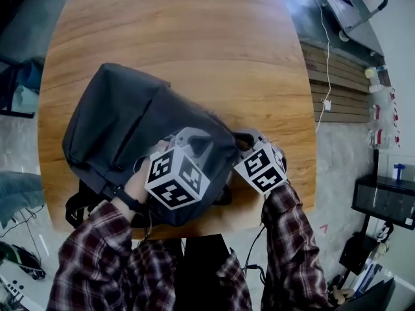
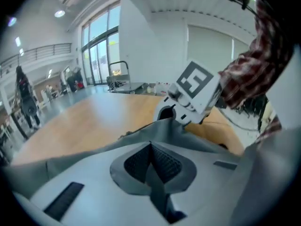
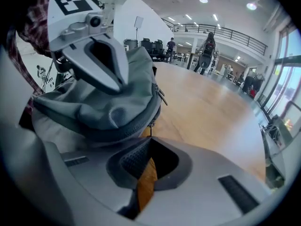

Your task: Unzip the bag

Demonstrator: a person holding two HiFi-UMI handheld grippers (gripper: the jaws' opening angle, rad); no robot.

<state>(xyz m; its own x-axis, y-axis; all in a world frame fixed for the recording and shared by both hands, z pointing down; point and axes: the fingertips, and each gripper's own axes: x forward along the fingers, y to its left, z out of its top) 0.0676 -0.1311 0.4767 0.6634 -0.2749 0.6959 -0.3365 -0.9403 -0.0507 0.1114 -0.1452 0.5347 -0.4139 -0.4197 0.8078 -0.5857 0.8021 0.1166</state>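
Left gripper (image 2: pixel 151 146): fingers (image 2: pixel 135 164) pinching bag (image 1: pixel 130 118) fabric between them.
Right gripper (image 3: pixel 149 142): fingers (image 3: pixel 129 161), barely apart, gripping zipper pull (image 3: pixel 151 128) at their tips.

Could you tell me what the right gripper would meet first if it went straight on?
Probably the grey bag: its zipped edge sits just past the right gripper's jaws, which seem closed on its zip pull.
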